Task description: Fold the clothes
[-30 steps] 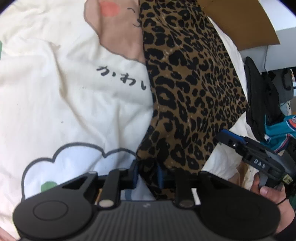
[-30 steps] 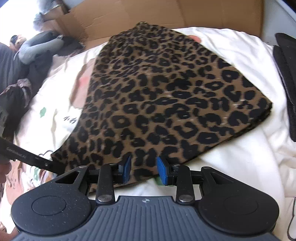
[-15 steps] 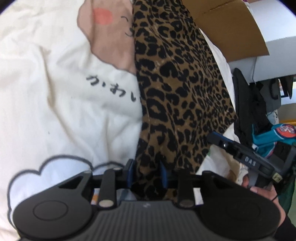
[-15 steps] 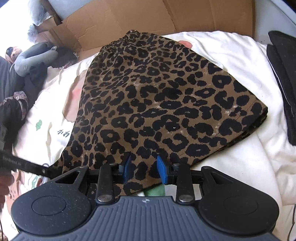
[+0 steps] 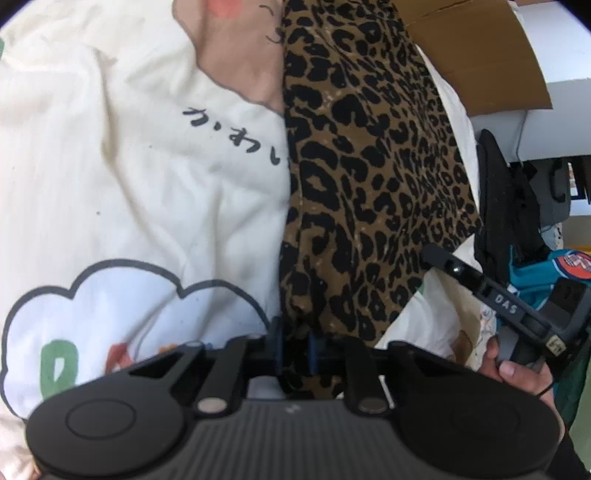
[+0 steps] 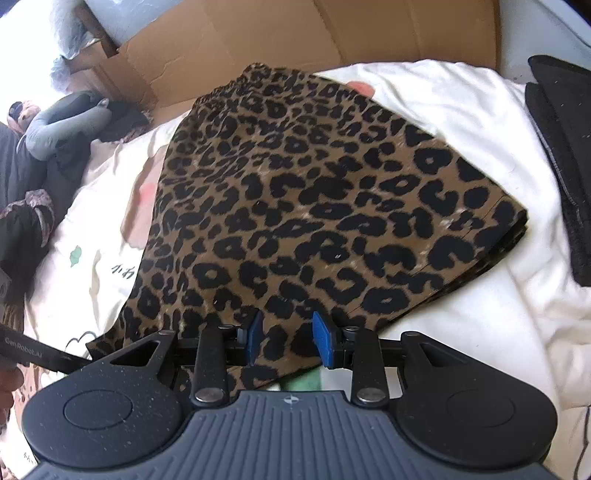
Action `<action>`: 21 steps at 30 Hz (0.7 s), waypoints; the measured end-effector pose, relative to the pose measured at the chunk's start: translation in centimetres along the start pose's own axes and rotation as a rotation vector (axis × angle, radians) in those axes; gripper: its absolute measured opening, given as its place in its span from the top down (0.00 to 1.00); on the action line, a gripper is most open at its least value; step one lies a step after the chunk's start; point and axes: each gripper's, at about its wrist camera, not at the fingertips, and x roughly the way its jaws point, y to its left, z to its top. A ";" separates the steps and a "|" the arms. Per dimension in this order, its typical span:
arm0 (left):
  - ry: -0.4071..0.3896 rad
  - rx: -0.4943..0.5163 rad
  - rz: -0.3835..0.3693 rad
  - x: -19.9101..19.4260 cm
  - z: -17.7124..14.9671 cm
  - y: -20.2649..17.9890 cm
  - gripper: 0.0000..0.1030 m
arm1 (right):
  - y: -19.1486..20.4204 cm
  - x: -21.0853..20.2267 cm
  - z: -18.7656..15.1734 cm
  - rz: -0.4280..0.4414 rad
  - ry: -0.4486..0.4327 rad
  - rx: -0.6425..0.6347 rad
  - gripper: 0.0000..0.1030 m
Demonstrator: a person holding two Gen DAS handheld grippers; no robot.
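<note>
Gripping now: left gripper – jaws closing on the near corner of the leopard-print garment, cloth bunched between them.
Garment: lies flat on the cream printed bedsheet, cardboard behind.
Right gripper: jaws spread, straddling the near hem, not pinching.
Advice: pinch both layers, then lift the 2 corners evenly.

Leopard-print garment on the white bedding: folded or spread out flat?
Folded. In the right wrist view the brown leopard-print fabric garment shows several stacked layers at its right corner, lying as a compact shape on the white printed bedding.
</note>
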 end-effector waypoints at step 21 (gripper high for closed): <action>-0.003 0.000 0.098 -0.7 0.6 -0.3 0.96 | -8.4 -2.9 3.6 -0.214 -0.134 0.156 0.63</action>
